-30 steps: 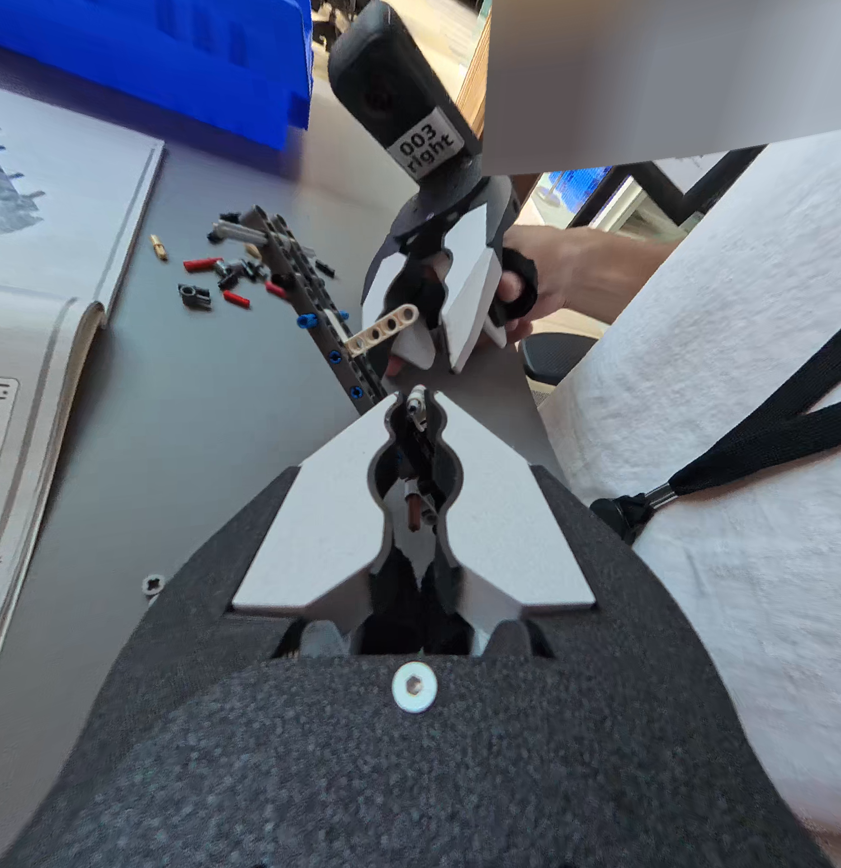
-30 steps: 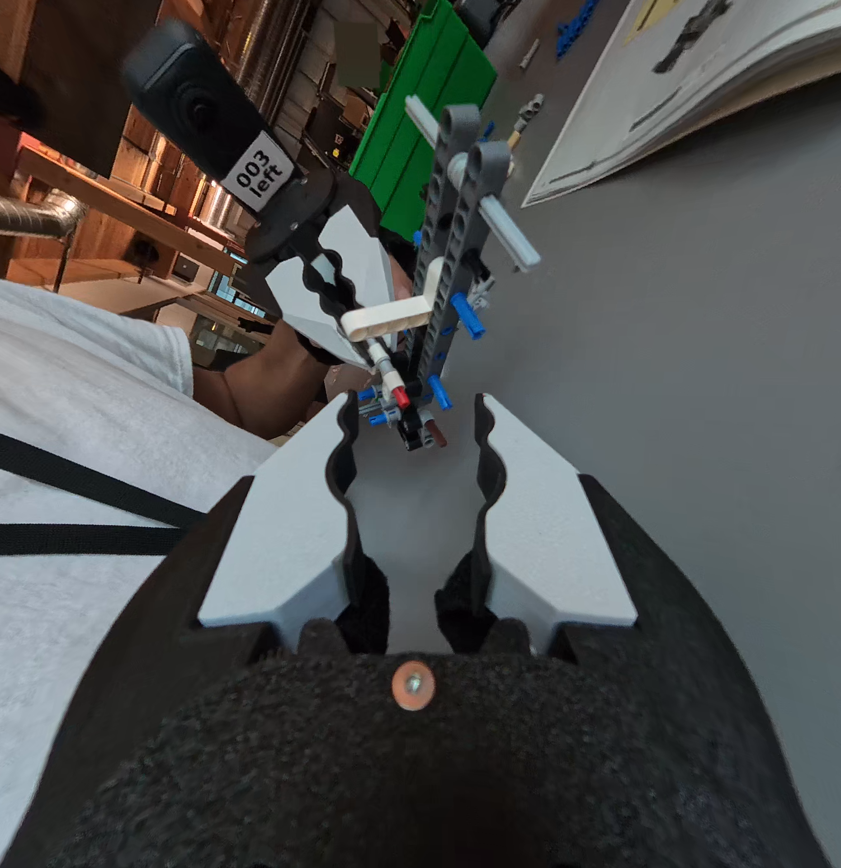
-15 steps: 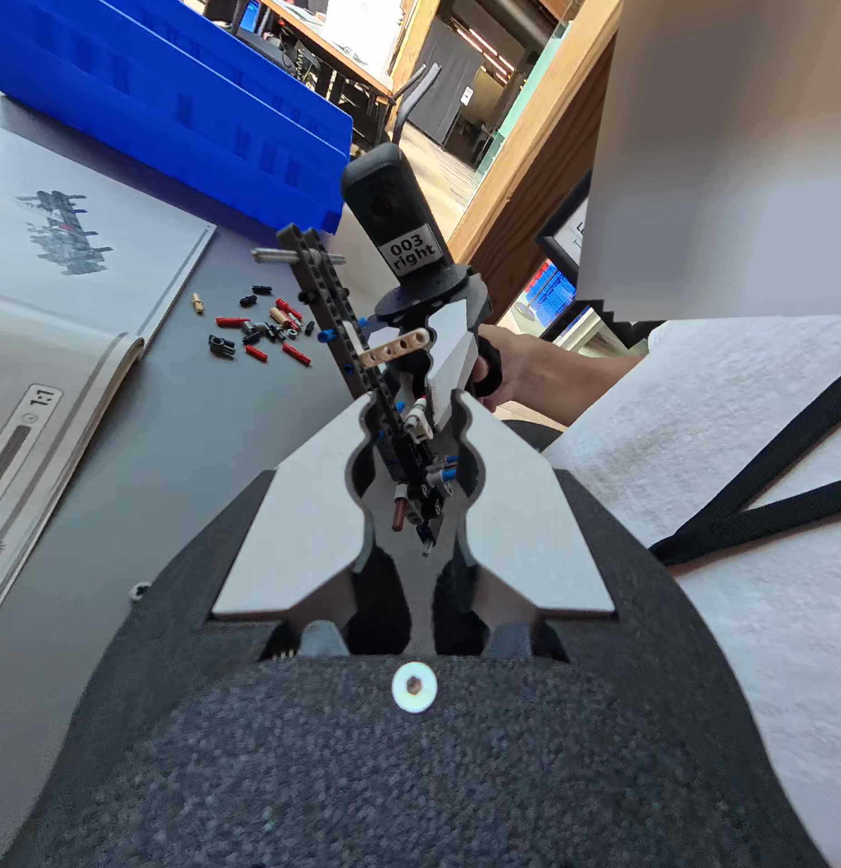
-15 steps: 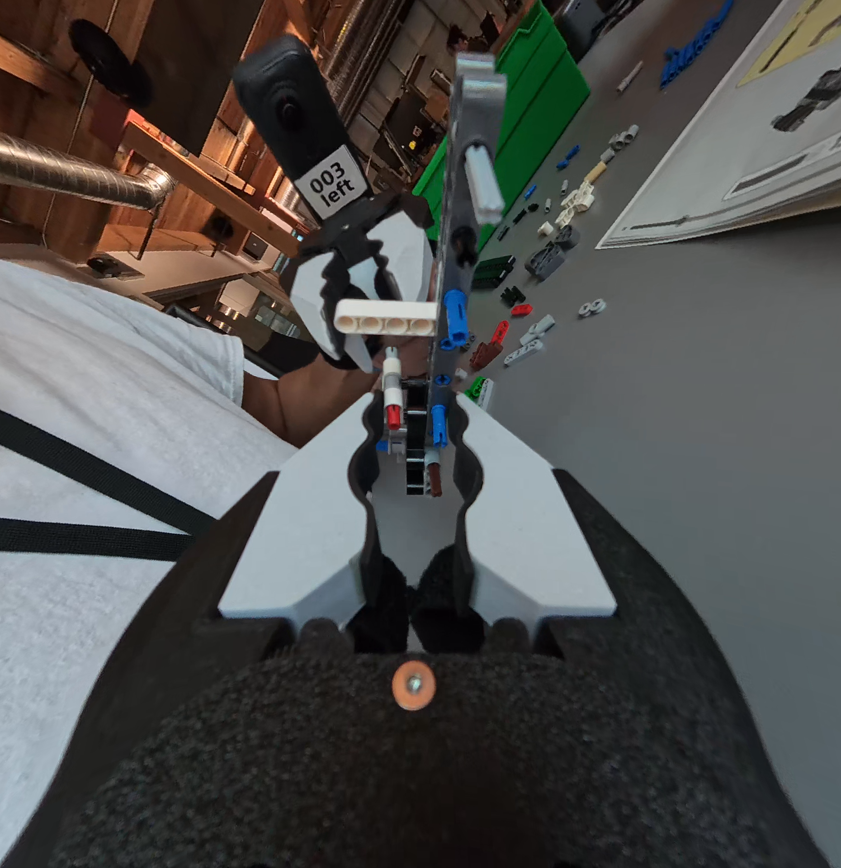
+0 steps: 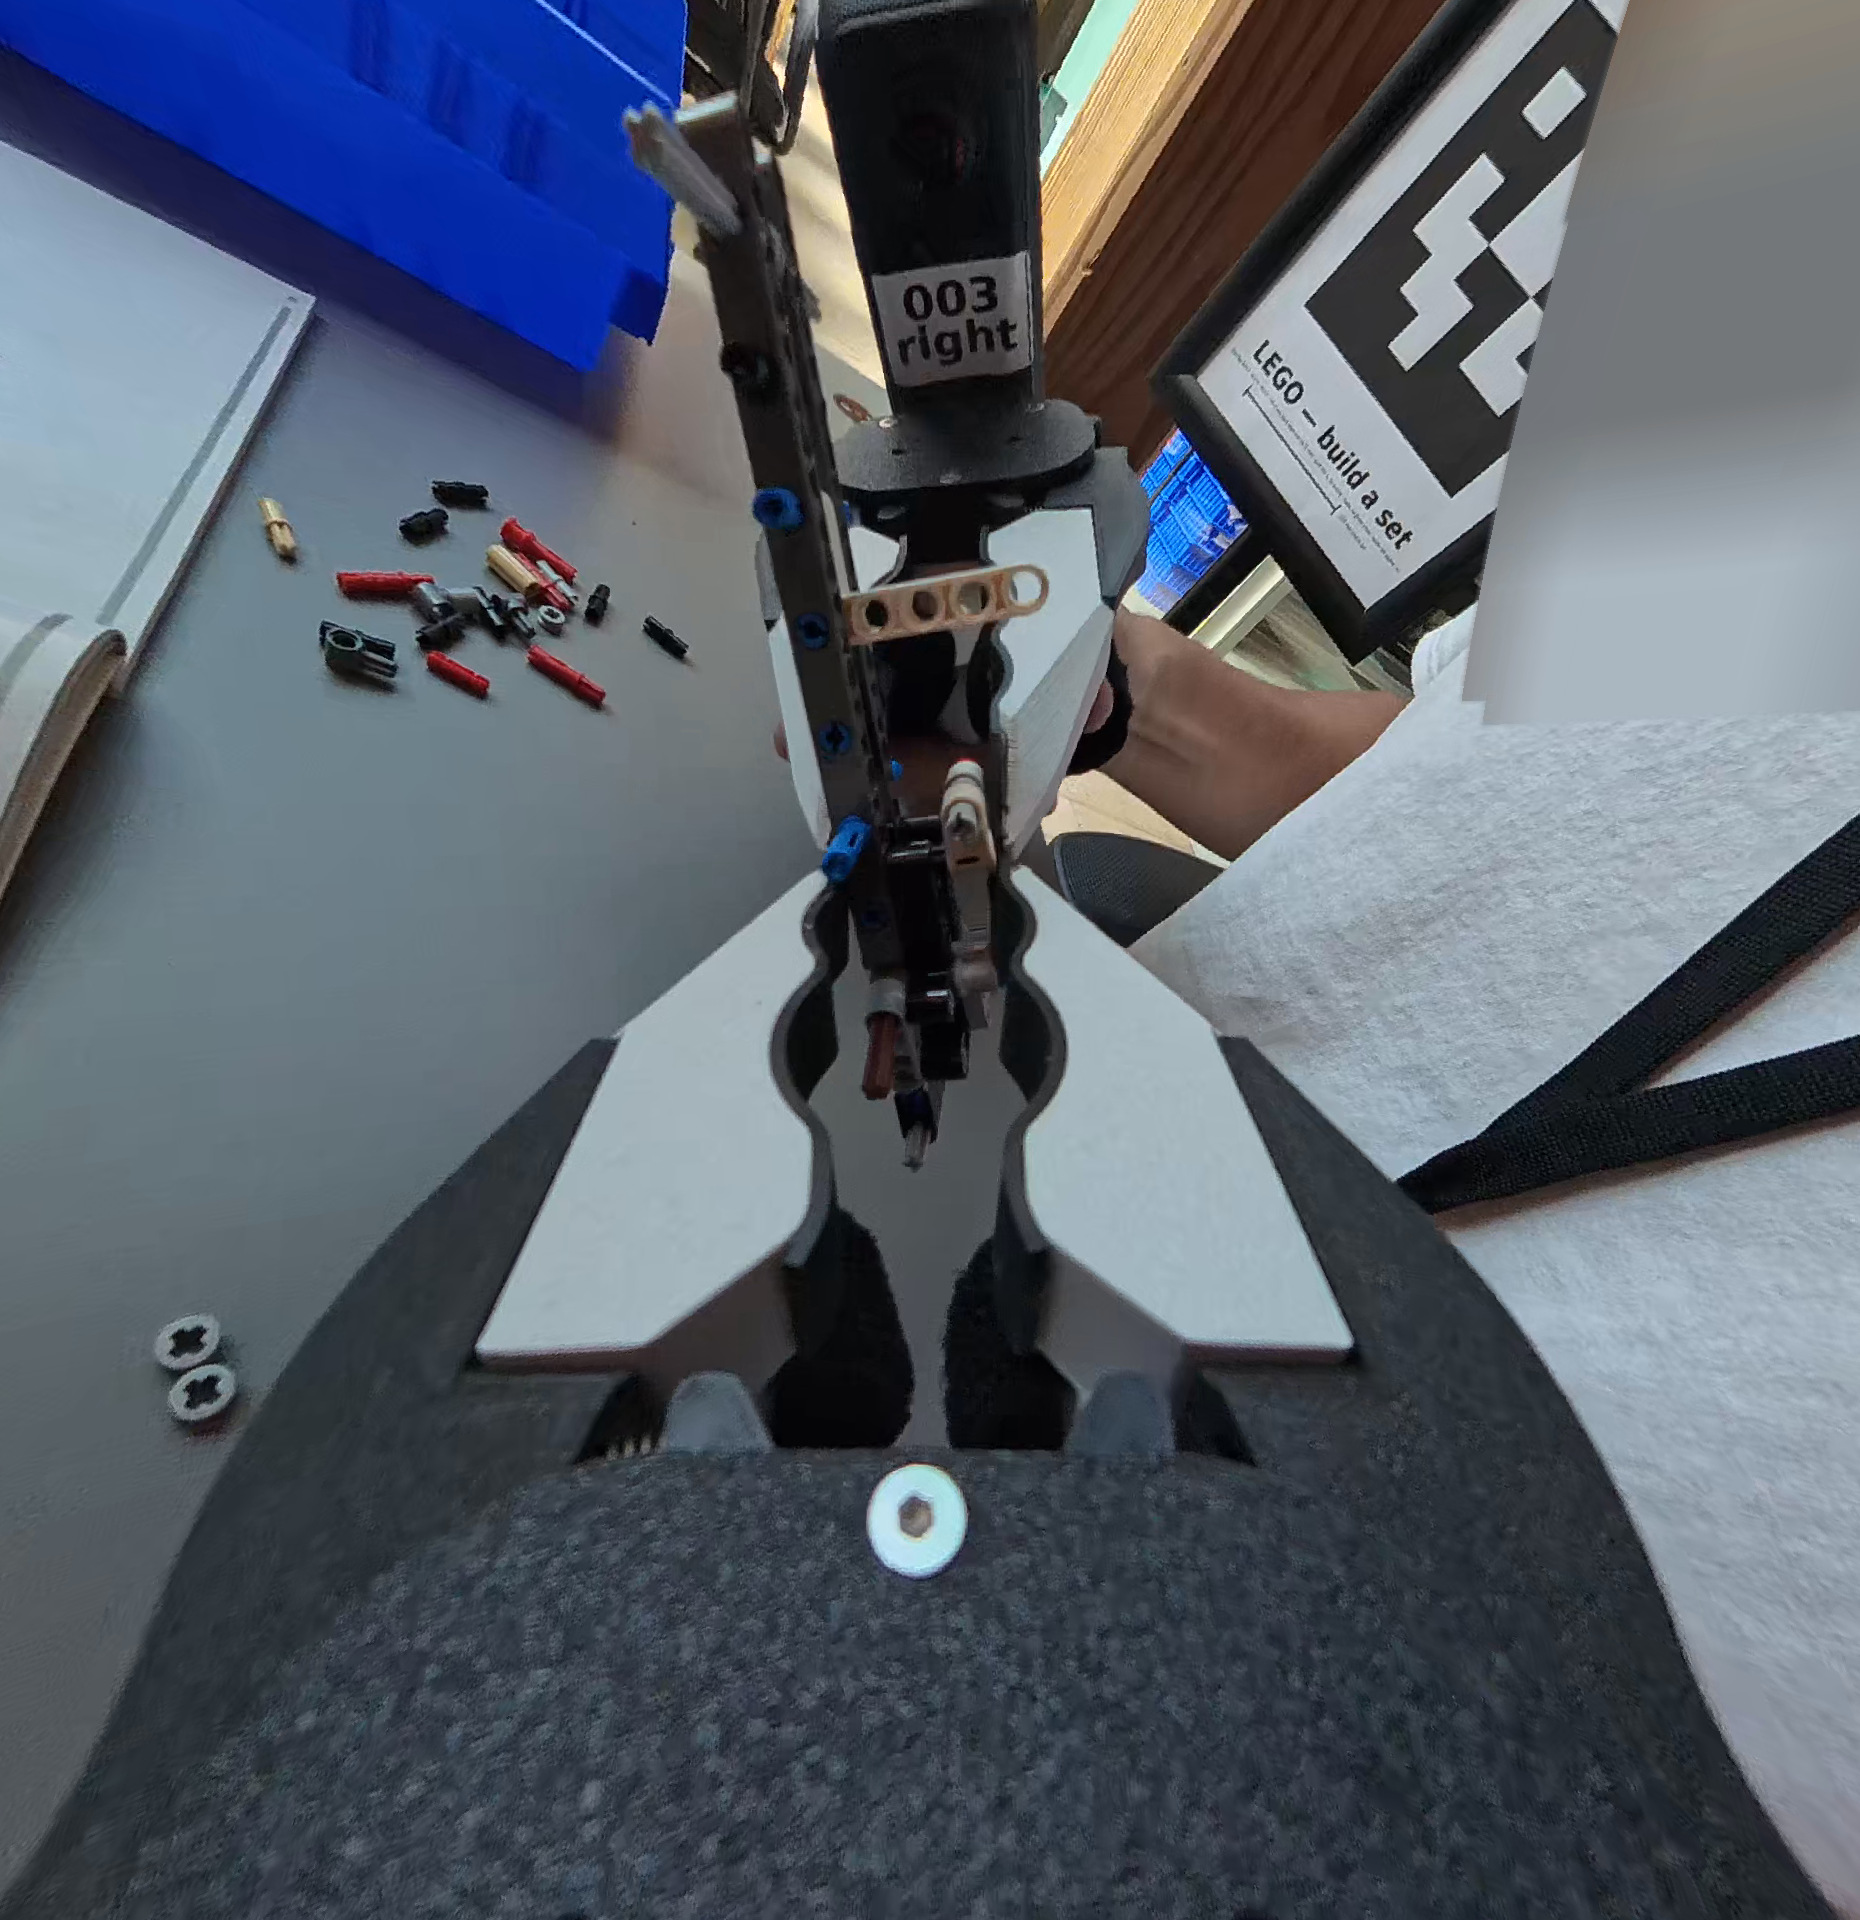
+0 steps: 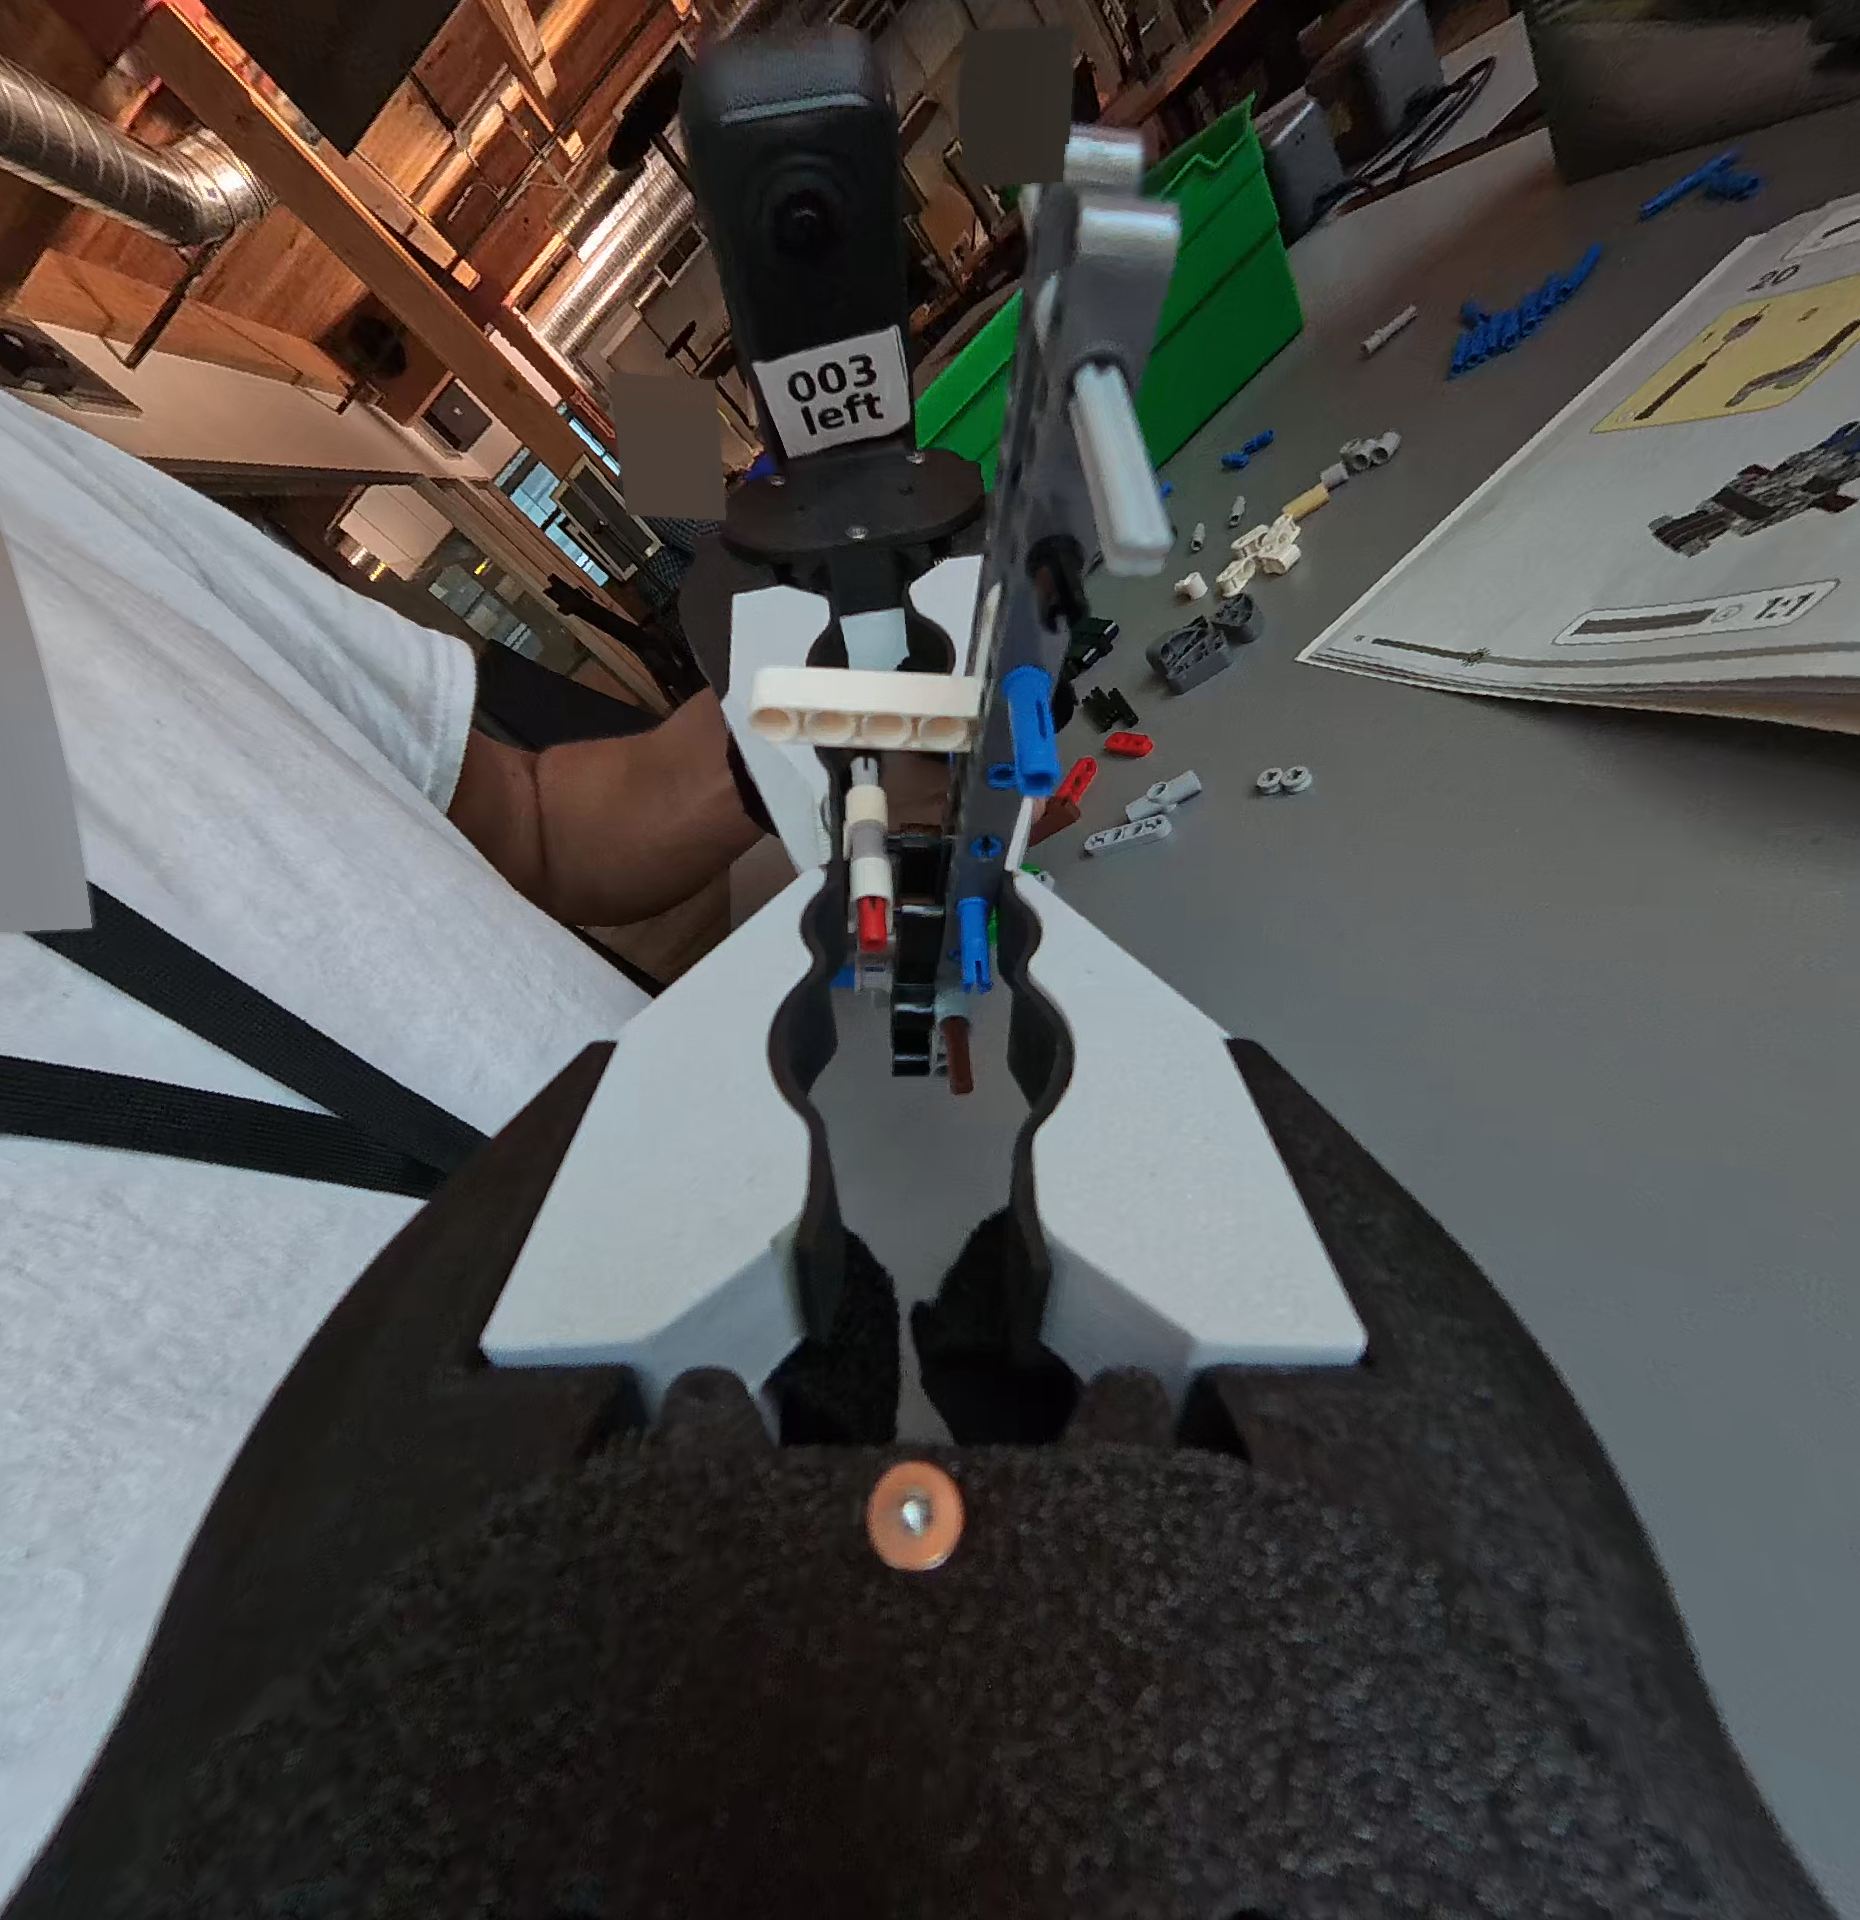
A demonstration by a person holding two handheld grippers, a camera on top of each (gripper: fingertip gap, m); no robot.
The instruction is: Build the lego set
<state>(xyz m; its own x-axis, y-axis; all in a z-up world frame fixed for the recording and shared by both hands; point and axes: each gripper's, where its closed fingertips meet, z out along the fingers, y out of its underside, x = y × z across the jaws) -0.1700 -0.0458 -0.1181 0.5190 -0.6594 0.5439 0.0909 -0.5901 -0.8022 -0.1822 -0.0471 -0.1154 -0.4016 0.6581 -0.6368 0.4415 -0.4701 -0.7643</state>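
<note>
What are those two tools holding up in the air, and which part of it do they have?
Both the left tool and the right tool close around the lower end of the half-built lego assembly; contact itself is hard to confirm.

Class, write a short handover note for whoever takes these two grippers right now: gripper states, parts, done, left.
Left gripper: shut on the lego assembly, held upright off the table.
Right gripper: jaws around the same assembly's lower end; grip unclear.
Done: dark beam carries blue pins, a white beam and a grey axle.
Left: loose pins, connectors; instruction booklet lies open.
</note>
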